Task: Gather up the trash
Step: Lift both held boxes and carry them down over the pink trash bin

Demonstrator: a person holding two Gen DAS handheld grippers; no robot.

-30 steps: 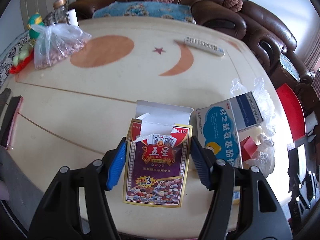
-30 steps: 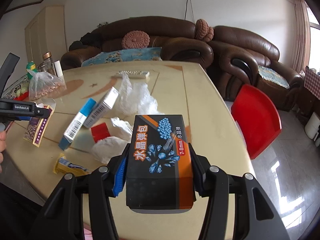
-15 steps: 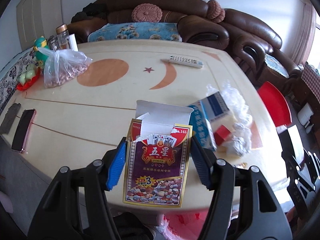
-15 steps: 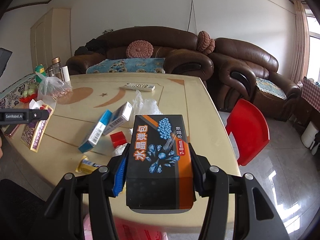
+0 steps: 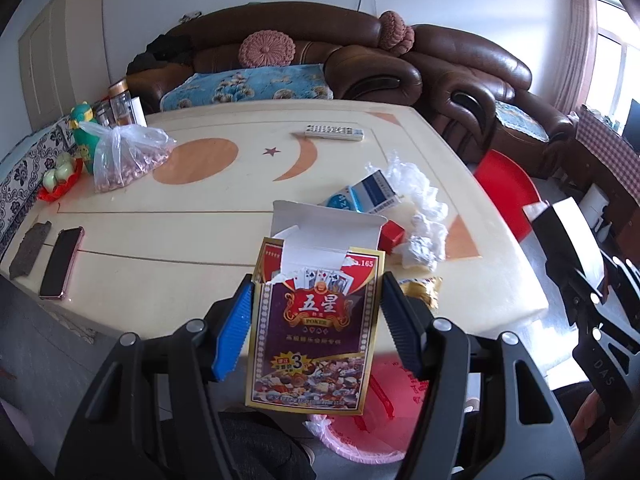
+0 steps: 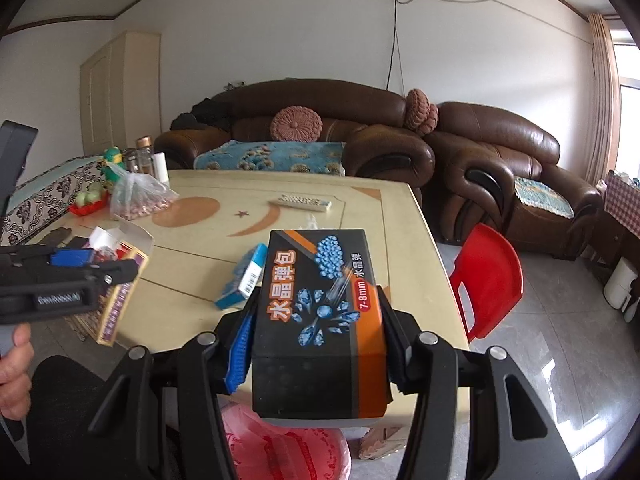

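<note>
You hold the card box point(image 5: 316, 332) in your left gripper point(image 5: 316, 320), both pads pressed on its long sides, the torn flap open at the top. In your right gripper point(image 6: 316, 332) sits the black and orange box point(image 6: 320, 320), clamped the same way on both sides.

What has changed in the last second: both boxes were over the table point(image 5: 200, 240) and close to it; now you have pulled them back and up, past the near edge. The pink bag point(image 5: 376, 412) now shows under each box, where before only the table top was under them. The grip itself did not change; the boxes sit in the pads as before.

For the task this means, I think, that the carrying part is nearly done and the drop is next. The card box seems to be over the mouth of the bag already; for the black and orange box I see the bag lower and a little to the left, so maybe a small move is needed before you open.

More trash is left on the table: the blue and white boxes point(image 5: 368, 196), the small red box point(image 5: 392, 236), the crumpled tissue point(image 5: 424, 248), the clear plastic wrap point(image 5: 412, 176) and the gold wrapper point(image 5: 424, 290) just at the near edge. The remote point(image 5: 334, 133), the phone point(image 5: 60, 262) and the bag of nuts point(image 5: 124, 156) are probably not trash.
</note>
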